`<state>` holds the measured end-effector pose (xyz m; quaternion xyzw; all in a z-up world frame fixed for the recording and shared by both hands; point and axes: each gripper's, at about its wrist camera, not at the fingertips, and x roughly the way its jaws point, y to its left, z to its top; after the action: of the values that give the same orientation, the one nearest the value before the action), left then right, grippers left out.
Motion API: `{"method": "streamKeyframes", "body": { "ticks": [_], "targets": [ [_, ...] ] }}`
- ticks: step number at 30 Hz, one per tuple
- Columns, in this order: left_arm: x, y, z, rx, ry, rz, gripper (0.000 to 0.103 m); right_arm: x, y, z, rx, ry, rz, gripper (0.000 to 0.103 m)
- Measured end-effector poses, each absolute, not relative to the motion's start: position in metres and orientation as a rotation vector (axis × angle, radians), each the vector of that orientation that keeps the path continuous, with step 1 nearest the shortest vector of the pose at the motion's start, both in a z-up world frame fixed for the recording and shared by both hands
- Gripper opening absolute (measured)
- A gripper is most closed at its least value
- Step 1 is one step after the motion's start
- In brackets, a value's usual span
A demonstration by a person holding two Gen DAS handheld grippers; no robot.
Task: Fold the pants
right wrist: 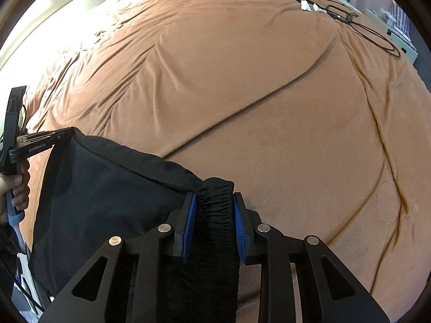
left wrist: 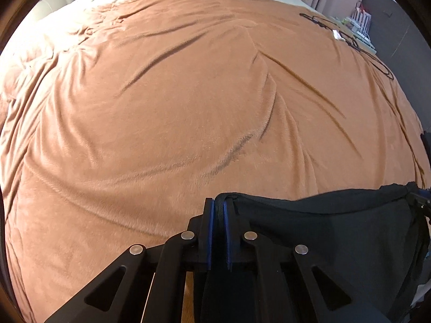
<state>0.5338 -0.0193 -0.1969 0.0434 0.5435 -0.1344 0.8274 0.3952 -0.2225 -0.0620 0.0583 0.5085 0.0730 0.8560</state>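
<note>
The left hand-held gripper point(left wrist: 218, 210) is clamping a thin edge of the black pants point(left wrist: 323, 231), its blue pads nearly together, at the lower middle of its view. The right hand-held gripper point(right wrist: 212, 204) is pinching the gathered elastic waistband point(right wrist: 215, 202) between its pads. The pants are hanging stretched between the two, above the orange blanket point(left wrist: 161, 94) covering the bed. A black cable point(right wrist: 363, 29) is lying at the upper right.

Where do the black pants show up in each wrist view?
Left wrist: pants bottom right, an edge pinched in the left claw.
Right wrist: pants lower left, waistband in the right claw.
Shared landmark: black cable on the blanket, upper right.
</note>
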Motion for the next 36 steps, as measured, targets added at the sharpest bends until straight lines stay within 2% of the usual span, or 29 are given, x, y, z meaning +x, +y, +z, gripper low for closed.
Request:
{"method": "streamKeyframes", "body": {
  "ticks": [4, 11, 25, 28, 30, 31, 36],
  "targets": [
    [0.537, -0.024, -0.198, 0.094, 1.162, -0.28, 0.008, 0.395, -0.22, -0.064, 0.117, 1.071, 0.132, 0.024],
    [0.516, -0.006, -0.184, 0.046, 1.165, -0.277, 0.037, 0.375, -0.226, -0.04, 0.135, 1.026, 0.136, 0.031],
    [0.429, 0.038, -0.164, -0.098, 1.159, -0.292, 0.041, 0.317, -0.21, -0.005, 0.173, 0.974, 0.206, 0.035],
    [0.412, 0.048, -0.161, -0.13, 1.153, -0.288, 0.047, 0.304, -0.202, -0.003, 0.168, 0.974, 0.227, 0.036],
    [0.397, 0.054, -0.158, -0.159, 1.137, -0.292, 0.055, 0.297, -0.198, 0.0, 0.154, 0.962, 0.243, 0.052],
    [0.39, 0.056, -0.157, -0.17, 1.132, -0.294, 0.06, 0.294, -0.197, 0.002, 0.15, 0.954, 0.248, 0.055],
    [0.355, 0.067, -0.153, -0.233, 1.117, -0.302, 0.061, 0.273, -0.186, 0.009, 0.156, 0.937, 0.273, 0.058]
  ]
}}
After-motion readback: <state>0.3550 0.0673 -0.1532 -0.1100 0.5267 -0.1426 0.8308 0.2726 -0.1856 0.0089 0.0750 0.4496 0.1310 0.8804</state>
